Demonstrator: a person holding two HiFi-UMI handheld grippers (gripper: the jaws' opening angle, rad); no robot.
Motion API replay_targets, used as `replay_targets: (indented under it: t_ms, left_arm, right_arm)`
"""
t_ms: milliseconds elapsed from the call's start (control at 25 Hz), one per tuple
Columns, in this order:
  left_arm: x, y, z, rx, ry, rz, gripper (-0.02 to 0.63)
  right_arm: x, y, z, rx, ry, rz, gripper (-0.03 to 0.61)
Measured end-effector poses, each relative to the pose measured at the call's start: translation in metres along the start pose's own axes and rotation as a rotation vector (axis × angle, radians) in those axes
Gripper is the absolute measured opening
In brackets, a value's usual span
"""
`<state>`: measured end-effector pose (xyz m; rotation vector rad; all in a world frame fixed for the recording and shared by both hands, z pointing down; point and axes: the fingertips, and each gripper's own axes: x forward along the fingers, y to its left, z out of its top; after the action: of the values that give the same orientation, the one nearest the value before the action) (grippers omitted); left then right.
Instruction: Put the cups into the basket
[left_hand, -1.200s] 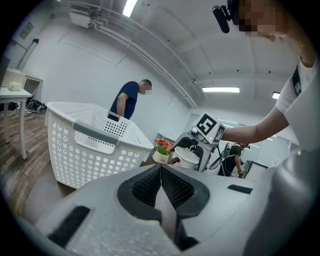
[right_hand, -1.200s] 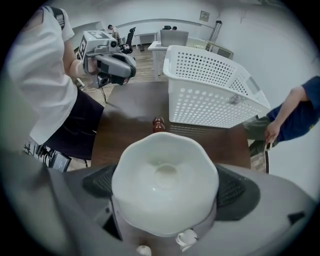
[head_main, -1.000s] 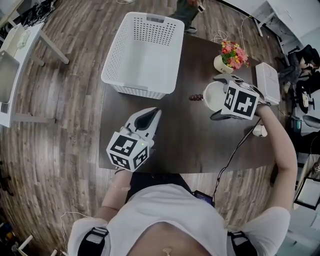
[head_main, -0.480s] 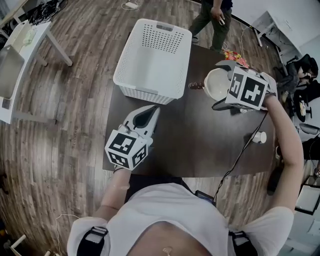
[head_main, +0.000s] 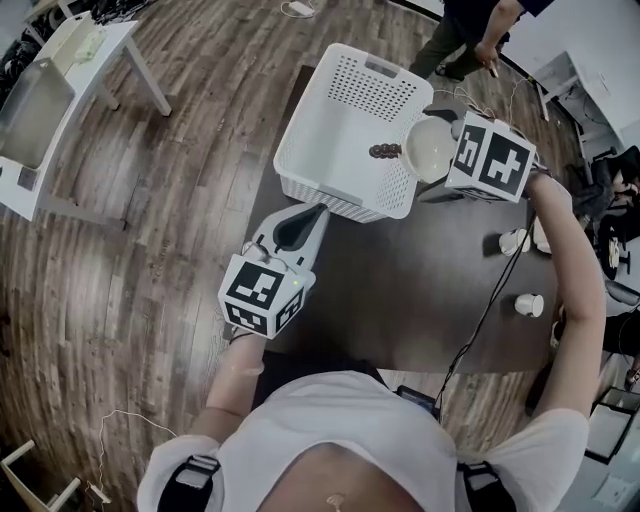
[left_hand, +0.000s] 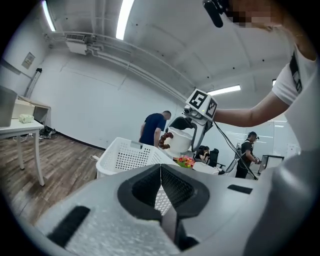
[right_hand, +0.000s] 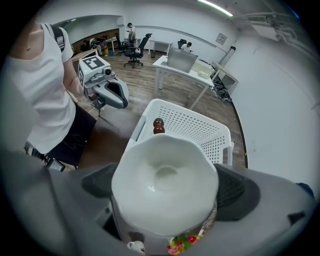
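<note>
Right gripper (head_main: 441, 160): closed on a white cup (right_hand: 165, 175), one pad on each side of its body; the squeeze across the widest part looks meant to keep it from turning.
Cup handle (head_main: 385, 151): brown and beaded, pointing away from the jaws and out over the basket, so it is clear of the pads.
Cup position: in the air over the right-hand rim of the white basket (head_main: 330, 187), not yet inside it. It looks held high enough to clear the wall.
Left gripper (head_main: 305, 222): jaws pressed together with nothing between them, hovering just off the basket's near corner and out of the other arm's way.
Basket: stands on the far left part of the dark table (head_main: 400, 280); no cup shows in it.
Remaining: two small white things that look like cups (head_main: 513, 241) (head_main: 527, 304) sit at the table's right end, well apart from the basket.
Next step, as I judge it: carry the cup further in, lower it and let go; dropped from this height, it might chip.
</note>
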<state>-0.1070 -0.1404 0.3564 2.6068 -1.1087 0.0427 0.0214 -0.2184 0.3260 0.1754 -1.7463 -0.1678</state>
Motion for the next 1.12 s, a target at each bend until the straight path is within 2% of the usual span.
replay_targets:
  t_ms: [200,440,600,920,1120]
  left_arm:
    - [-0.001,0.024,-0.006,-0.018,0.017,0.02,0.012]
    - [0.004,0.039,-0.018,-0.044,0.045,0.025,0.012]
    - [0.011,0.036,-0.028,-0.046,0.063,-0.025,0.012]
    - [0.031,0.009,-0.054,-0.035,0.132,-0.176,0.012]
    - [0.039,0.003,-0.063,-0.062,0.126,-0.207,0.012]
  right_arm:
    - [0.028,-0.032,0.03,-0.013,-0.022,0.002,0.563]
    - [0.066,-0.06,0.041,0.001,-0.029,0.022,0.563]
    - [0.09,-0.074,0.043,0.015,-0.034,0.029,0.563]
    - [0.148,-0.104,0.04,0.023,-0.032,0.055,0.563]
    - [0.183,-0.126,0.038,0.043,-0.041,0.064,0.563]
